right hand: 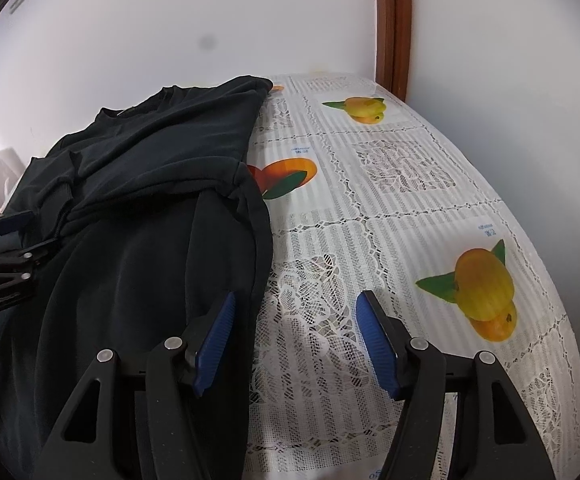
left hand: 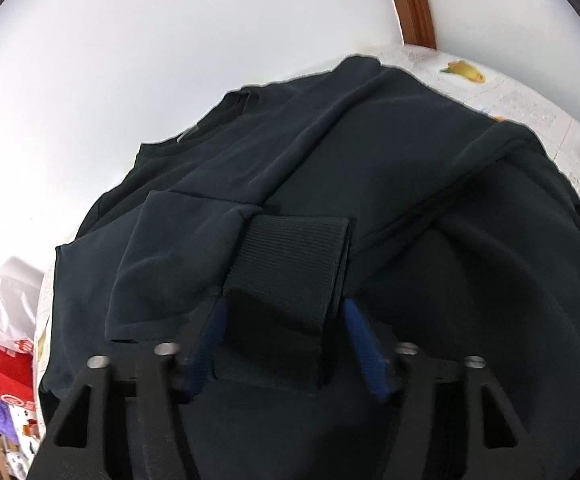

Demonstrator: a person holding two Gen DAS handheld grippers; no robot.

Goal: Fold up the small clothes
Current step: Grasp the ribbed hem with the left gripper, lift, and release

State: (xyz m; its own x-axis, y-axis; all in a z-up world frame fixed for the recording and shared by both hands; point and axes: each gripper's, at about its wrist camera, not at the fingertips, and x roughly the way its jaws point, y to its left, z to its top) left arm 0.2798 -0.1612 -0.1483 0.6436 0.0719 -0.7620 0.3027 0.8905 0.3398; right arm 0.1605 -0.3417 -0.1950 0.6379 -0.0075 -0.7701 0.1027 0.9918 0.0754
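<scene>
A: What covers the bench point(right hand: 430, 208)?

B: A white lace-pattern tablecloth point(right hand: 402, 168) printed with mangoes point(right hand: 484, 292). Small blue labels sit beside the fruit, too small and turned around to read.

A: And the garment?

B: A dark navy sweatshirt point(right hand: 141, 208) lies on the left part of the bench, its collar toward the wall and its right edge draped along the cloth. One sleeve is folded across the body, and its ribbed cuff point(left hand: 294, 268) points back at the left wrist camera.

A: The left gripper point(left hand: 285, 344)?

B: Its blue-padded jaws stand apart with the cuff between them; I cannot tell whether they pinch it.

A: The right gripper point(right hand: 296, 340)?

B: Jaws wide, holding nothing. The left pad sits over the sweatshirt's edge, the right over bare tablecloth.

A: Any containers?

B: Only a white plastic bag point(left hand: 7, 300) beyond the bench's left end; its contents are not visible.
</scene>
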